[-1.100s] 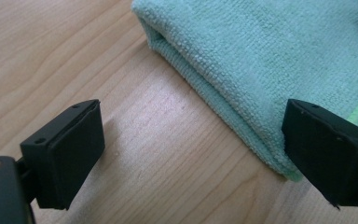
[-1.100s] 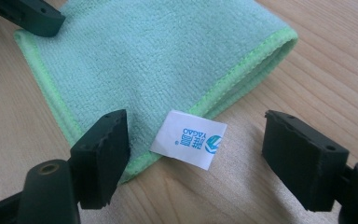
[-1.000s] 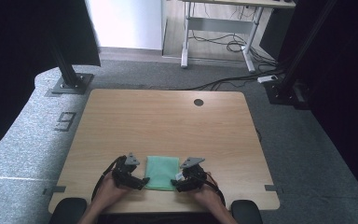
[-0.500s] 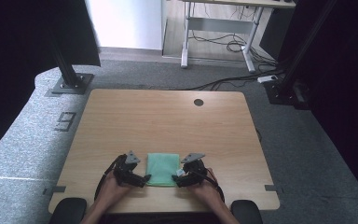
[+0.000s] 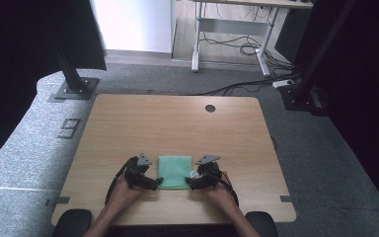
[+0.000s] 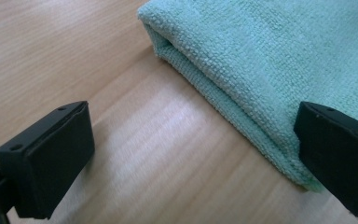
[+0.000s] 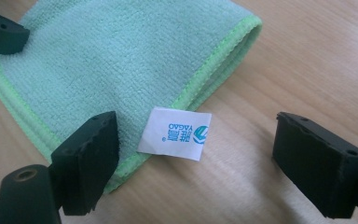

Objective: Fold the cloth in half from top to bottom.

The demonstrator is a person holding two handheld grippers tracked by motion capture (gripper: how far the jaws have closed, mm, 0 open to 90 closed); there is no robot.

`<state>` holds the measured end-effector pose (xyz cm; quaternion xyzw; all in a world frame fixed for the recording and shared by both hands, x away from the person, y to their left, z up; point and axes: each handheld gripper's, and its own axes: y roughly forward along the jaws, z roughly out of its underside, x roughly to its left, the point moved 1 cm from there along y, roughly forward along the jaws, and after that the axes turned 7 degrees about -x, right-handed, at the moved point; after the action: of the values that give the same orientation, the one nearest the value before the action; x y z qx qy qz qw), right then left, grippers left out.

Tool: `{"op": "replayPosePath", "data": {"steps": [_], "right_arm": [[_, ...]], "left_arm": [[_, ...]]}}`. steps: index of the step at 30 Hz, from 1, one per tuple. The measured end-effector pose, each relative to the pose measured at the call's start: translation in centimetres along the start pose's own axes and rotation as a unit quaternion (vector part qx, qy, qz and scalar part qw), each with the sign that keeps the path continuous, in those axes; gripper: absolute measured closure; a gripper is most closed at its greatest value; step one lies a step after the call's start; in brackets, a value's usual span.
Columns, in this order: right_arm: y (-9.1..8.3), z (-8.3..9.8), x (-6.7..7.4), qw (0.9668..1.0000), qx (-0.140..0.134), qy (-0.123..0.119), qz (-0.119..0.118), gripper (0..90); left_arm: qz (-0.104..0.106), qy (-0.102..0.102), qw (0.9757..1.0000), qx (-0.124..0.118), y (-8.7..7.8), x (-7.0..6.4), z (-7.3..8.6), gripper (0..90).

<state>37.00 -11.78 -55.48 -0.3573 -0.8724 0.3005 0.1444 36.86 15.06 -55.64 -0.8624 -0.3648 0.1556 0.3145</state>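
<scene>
Wooden worktop (image 5: 177, 123) carries a folded green cloth (image 5: 174, 172) (white label (image 7: 175, 133) visible from right gripper view), both grippers' fingers spread open beside it.

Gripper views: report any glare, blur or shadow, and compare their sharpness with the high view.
Left gripper view: a pale sheen of glare on the table beside the cloth, whose weave is sharp; the near jaws look slightly soft. Right gripper view: the label prints crisply, with soft shadows under the jaws. High view: evenly lit table, dark edges, cloth weave not resolved.
</scene>
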Motion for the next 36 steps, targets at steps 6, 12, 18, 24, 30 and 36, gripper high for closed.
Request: {"op": "replayPosePath", "data": {"steps": [6, 12, 18, 24, 30, 36], "right_arm": [[0.5, -0.4, -1.0, 1.0, -0.002, 0.006, 0.006, 14.2], [0.9, -0.7, -1.8, 0.9998, -0.006, 0.011, 0.013, 14.3], [1.3, -1.1, -2.5, 0.9997, -0.008, 0.015, 0.02, 14.2], [1.9, -1.5, -3.3, 0.9993, -0.009, 0.022, 0.027, 14.2], [2.5, -2.1, -4.1, 0.9989, -0.008, 0.029, 0.036, 14.2], [3.1, -2.6, -5.0, 0.9984, -0.01, 0.035, 0.043, 14.2]], "left_arm": [[-0.002, -0.002, 1.0, 0.0, 0.8, 0.7, -0.7, 0.0], [-0.002, -0.001, 1.0, 0.0, 1.7, 1.7, -1.6, 0.0], [-0.005, -0.003, 1.0, 0.0, 2.3, 2.2, -2.1, 0.0], [-0.009, -0.007, 0.9999, -0.001, 2.9, 2.8, -2.7, 0.0], [-0.014, -0.012, 0.9998, -0.001, 3.7, 3.6, -3.4, 0.0], [-0.021, -0.017, 0.9996, -0.002, 4.3, 4.3, -4.0, 0.1]]}}
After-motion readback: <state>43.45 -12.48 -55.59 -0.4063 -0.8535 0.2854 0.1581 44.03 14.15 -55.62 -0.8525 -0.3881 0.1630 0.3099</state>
